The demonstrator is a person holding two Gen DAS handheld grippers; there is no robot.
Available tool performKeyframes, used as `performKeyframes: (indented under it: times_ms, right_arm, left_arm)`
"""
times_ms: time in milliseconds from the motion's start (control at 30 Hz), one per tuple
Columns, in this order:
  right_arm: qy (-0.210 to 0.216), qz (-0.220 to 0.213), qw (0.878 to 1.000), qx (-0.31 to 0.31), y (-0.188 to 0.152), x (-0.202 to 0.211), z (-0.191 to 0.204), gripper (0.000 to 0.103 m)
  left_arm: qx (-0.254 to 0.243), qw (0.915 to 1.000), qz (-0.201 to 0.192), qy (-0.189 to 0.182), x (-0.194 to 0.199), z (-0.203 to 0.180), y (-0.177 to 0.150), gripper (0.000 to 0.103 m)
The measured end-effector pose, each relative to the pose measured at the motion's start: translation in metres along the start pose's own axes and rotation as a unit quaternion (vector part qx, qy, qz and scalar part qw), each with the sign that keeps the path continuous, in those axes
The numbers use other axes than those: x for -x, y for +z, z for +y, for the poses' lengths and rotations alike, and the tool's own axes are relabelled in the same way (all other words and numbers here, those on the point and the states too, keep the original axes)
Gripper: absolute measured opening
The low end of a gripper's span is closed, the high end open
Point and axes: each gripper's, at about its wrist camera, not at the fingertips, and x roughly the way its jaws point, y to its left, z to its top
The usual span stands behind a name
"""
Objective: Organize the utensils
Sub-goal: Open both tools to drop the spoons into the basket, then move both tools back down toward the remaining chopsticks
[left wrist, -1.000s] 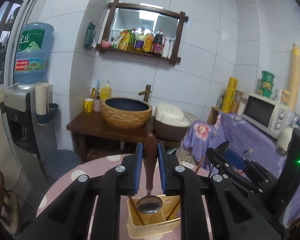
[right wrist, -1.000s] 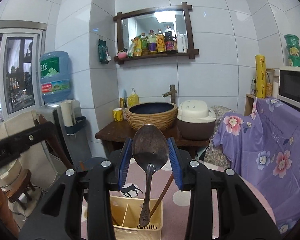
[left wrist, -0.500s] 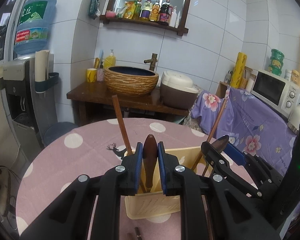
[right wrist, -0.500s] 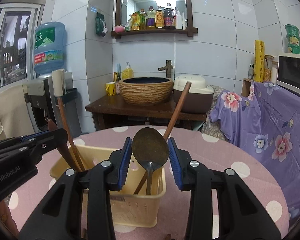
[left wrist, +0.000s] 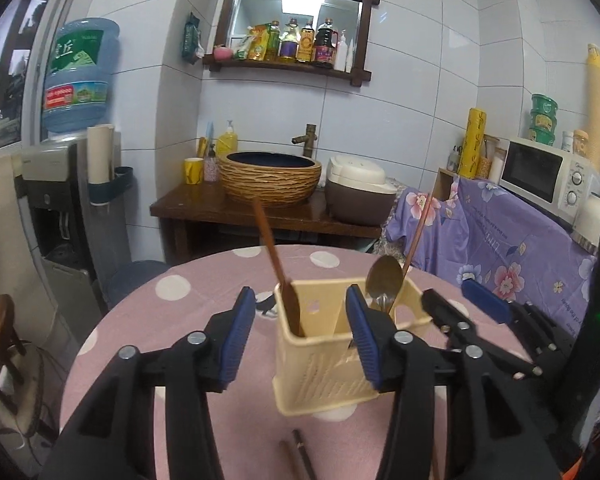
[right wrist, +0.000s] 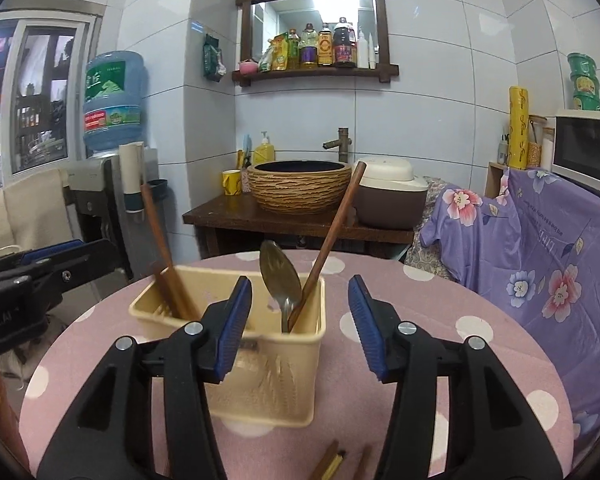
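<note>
Right gripper (right wrist: 300, 320) hangs with jaws spread before the cream utensil caddy (right wrist: 260, 376), where a metal spoon (right wrist: 278, 276) stands bowl-up.

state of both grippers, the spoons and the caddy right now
left gripper: open, empty
right gripper: open, empty
caddy: upright on table
metal spoon: in caddy, bowl up
wooden spoons: leaning in caddy

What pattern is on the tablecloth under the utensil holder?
White polka dots on pink tablecloth, clearest in the right wrist view, beneath the cream utensil holder.
</note>
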Motion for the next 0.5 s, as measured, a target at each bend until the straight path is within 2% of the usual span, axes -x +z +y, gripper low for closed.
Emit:
performKeyframes:
  times_ms: [100,167,367,500]
  right_arm:
    - [-0.007,0.020,1.000,0.014,-0.014,0.021,-0.004,0.052]
    - [-0.023,0.051,0.998,0.022,-0.031,0.030,-0.009,0.052]
    - [-0.053,0.171,0.984,-0.023,-0.098,0.034,-0.036,0.052]
    - [-0.057,0.214,0.974,-0.054,-0.131,0.034,-0.043,0.052]
  left_arm:
    - [0.002,0.9997,0.026,0.006,0.013,0.007,-0.022,0.049]
    - [0.006,0.9987,0.051,0.009,0.017,0.012,-0.041,0.049]
    - [0.038,0.9900,0.134,0.020,0.007,0.029,-0.102,0.048]
    - [0.058,0.9827,0.175,0.015,-0.006,0.033,-0.125,0.042]
